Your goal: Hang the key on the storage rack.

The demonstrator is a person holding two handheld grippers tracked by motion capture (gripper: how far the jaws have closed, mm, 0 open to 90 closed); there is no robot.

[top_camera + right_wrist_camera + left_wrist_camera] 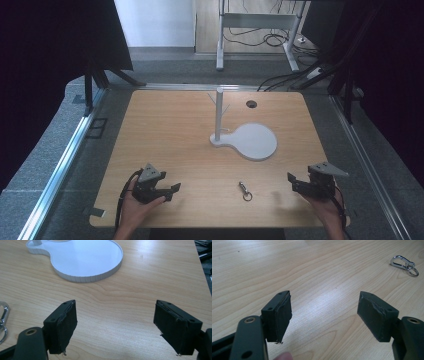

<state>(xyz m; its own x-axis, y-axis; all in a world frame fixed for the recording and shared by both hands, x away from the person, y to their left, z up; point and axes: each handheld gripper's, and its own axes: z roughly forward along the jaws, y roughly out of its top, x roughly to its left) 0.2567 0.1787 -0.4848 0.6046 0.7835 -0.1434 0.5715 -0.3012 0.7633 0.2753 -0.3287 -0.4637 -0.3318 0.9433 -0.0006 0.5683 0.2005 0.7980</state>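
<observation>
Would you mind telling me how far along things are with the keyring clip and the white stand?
Nothing looks done: the keyring clip lies on the table, apart from the white stand. Both the left gripper and right gripper are open, holding nothing. Grasping and placing the clip presumably remain.

Grey carpet floor (45, 150); white wall (155, 22); dark curtains (45, 45).

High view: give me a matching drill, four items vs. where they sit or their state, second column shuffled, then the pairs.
Items:
1. keyring clip
2. white stand
3. left gripper
4. cable hole

Descriptions:
A. at the table's far edge
B. jaws open, near-left, held in a hand
C. lying on bare wood between the two grippers
D. upright post on a round-trayed base, mid-table

Pairs: 1-C, 2-D, 3-B, 4-A
</observation>
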